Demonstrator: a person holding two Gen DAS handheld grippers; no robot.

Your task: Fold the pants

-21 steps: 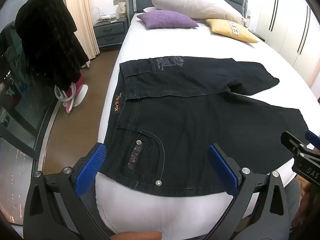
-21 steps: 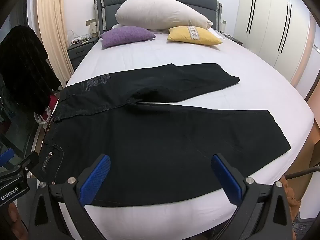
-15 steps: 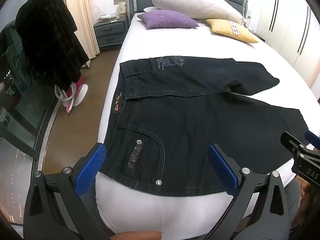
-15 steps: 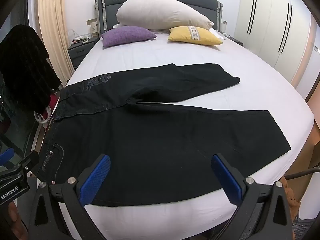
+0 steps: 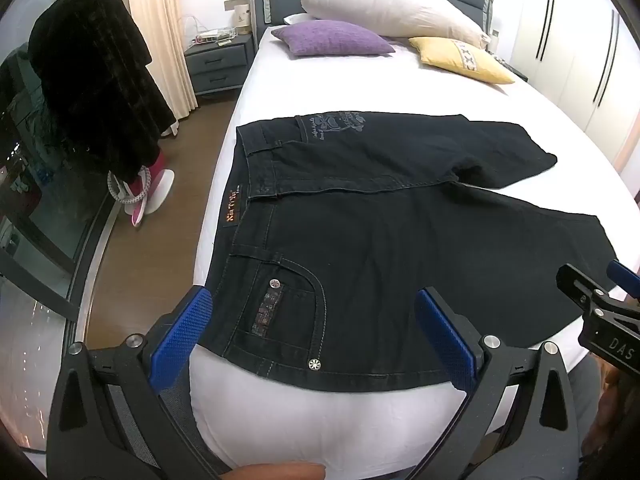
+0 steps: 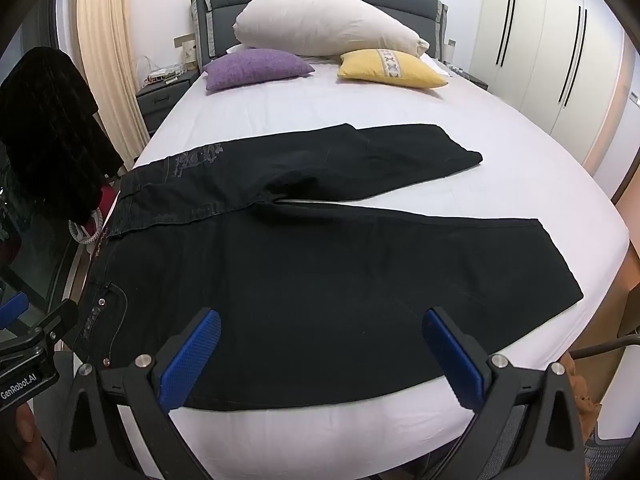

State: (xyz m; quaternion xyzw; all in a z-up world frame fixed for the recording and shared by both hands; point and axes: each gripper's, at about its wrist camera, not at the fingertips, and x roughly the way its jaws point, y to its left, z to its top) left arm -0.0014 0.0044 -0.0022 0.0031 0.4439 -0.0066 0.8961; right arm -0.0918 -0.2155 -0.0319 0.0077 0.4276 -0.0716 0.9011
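Dark denim pants (image 5: 380, 240) (image 6: 320, 264) lie flat across the white bed (image 5: 320, 424), waistband at the left, both legs running right and spread apart in a V. My left gripper (image 5: 316, 332) hovers open above the near hip pocket, blue pads wide apart with nothing between them. My right gripper (image 6: 322, 354) hangs open above the near leg by the bed's front edge, also holding nothing. Each gripper shows at the edge of the other's view: the right gripper (image 5: 600, 312) and the left gripper (image 6: 36, 344).
A large white pillow (image 6: 324, 24), a purple cushion (image 6: 256, 68) and a yellow cushion (image 6: 392, 68) sit by the headboard. A nightstand (image 5: 218, 66) and a dark garment (image 5: 96, 80) hanging on a stand are left of the bed. White wardrobes (image 6: 560, 48) line the right wall.
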